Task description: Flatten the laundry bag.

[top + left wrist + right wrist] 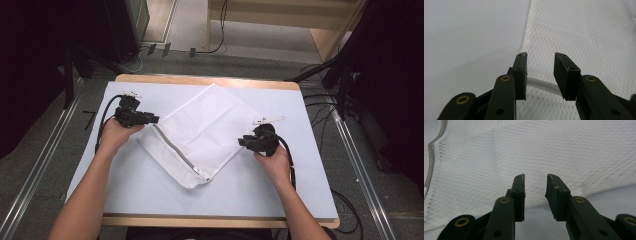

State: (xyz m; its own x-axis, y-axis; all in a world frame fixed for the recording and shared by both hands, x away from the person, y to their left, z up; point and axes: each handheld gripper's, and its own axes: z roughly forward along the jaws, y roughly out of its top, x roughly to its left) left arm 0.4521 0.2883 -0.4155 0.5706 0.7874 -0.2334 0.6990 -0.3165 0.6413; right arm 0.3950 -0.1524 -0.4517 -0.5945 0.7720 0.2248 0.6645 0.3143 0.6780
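A white mesh laundry bag (pixel 200 127) lies flat and turned cornerwise on the pale table cover (pixel 260 185). Its grey zipper (pixel 175 150) runs along the lower left edge. My left gripper (pixel 156 120) sits at the bag's left corner. In the left gripper view the left gripper (pixel 540 56) is open over the mesh (pixel 586 32), with the zipper band (pixel 544 85) lying below the gap between its jaws. My right gripper (pixel 241 141) is at the bag's right edge. In the right gripper view the right gripper (pixel 536 177) is open, its tips over the mesh (pixel 561 150) just past the hem.
The table's wooden edge (pixel 220 221) shows at the front and back. Cables (pixel 320 107) trail over the floor at the right, and a metal rail (pixel 45 155) runs along the left. Black stands and a light wooden frame (pixel 280 15) stand behind the table.
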